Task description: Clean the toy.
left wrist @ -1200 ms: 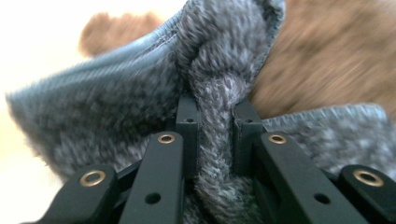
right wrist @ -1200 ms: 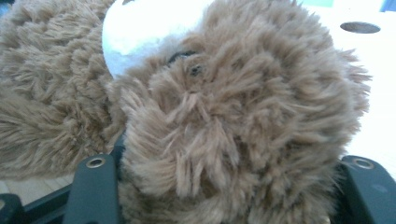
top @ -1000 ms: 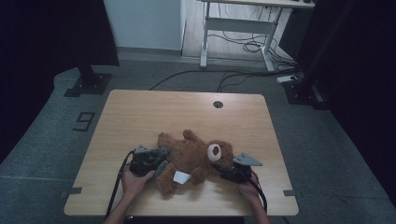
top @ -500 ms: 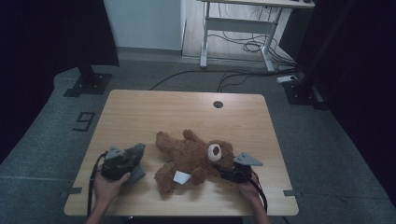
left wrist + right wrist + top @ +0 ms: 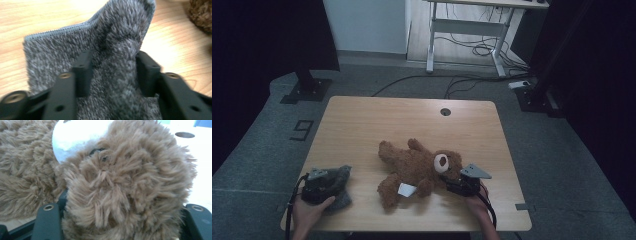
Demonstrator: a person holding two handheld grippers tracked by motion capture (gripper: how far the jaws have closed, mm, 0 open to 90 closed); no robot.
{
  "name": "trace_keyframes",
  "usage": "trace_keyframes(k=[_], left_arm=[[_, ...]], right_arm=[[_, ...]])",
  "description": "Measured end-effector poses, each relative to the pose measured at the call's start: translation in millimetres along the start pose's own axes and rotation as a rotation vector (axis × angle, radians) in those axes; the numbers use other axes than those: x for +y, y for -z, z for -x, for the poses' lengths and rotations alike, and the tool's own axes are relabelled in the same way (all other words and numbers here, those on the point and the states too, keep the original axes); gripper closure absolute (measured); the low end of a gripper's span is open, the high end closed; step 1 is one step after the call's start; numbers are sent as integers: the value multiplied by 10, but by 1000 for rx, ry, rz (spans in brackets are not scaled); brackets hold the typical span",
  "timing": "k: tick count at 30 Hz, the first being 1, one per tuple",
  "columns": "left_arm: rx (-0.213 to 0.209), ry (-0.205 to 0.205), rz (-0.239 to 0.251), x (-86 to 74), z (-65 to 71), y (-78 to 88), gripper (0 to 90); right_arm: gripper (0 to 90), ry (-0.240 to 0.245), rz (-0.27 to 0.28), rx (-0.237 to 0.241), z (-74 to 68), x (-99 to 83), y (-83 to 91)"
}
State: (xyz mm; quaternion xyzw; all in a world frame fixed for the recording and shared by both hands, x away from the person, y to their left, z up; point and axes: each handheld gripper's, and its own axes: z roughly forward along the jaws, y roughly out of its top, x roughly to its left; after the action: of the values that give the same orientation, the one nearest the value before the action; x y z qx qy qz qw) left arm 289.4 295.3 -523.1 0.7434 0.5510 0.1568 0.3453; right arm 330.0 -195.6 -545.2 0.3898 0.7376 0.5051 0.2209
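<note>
A brown teddy bear (image 5: 412, 167) lies on its back in the middle of the wooden table (image 5: 402, 120), with a white tag (image 5: 404, 190) by its leg. My right gripper (image 5: 455, 183) is shut on the bear's head (image 5: 125, 182), and fur bulges between the jaws. At the table's front left lies a grey knitted cloth (image 5: 342, 186). My left gripper (image 5: 332, 182) is over it. Its jaws have just been opening. They now stand apart, with a loose fold of the cloth (image 5: 120, 37) rising between them.
A round cable hole (image 5: 445, 111) sits near the table's far edge. Beyond the table stand a white desk frame (image 5: 462, 30) with cables on the floor and a black stand base (image 5: 307, 87). A "9" mark (image 5: 302, 130) is on the carpet at the left.
My left gripper has drawn away from the bear to the front left corner, taking the grey cloth with it, and its jaws have opened. The right gripper and the bear have stayed put.
</note>
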Motion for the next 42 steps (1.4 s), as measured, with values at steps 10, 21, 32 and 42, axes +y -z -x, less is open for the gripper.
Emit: trace_keyframes(k=[10,21,32,42], left_arm=[[-55,-39,136,284,250,275,251],[-279,-220,46,503,1299,-320,247],[-279,-260,0,622,1614,-701,361],[-287,-259,71,618,1625,-684,611]], right_arm=[[320,-6,-3,1,1,3,2],[311,-10,-2,5,10,2,1],[310,-31,12,-2,25,-2,-8],[440,-8,31,-12,-69,63,21]])
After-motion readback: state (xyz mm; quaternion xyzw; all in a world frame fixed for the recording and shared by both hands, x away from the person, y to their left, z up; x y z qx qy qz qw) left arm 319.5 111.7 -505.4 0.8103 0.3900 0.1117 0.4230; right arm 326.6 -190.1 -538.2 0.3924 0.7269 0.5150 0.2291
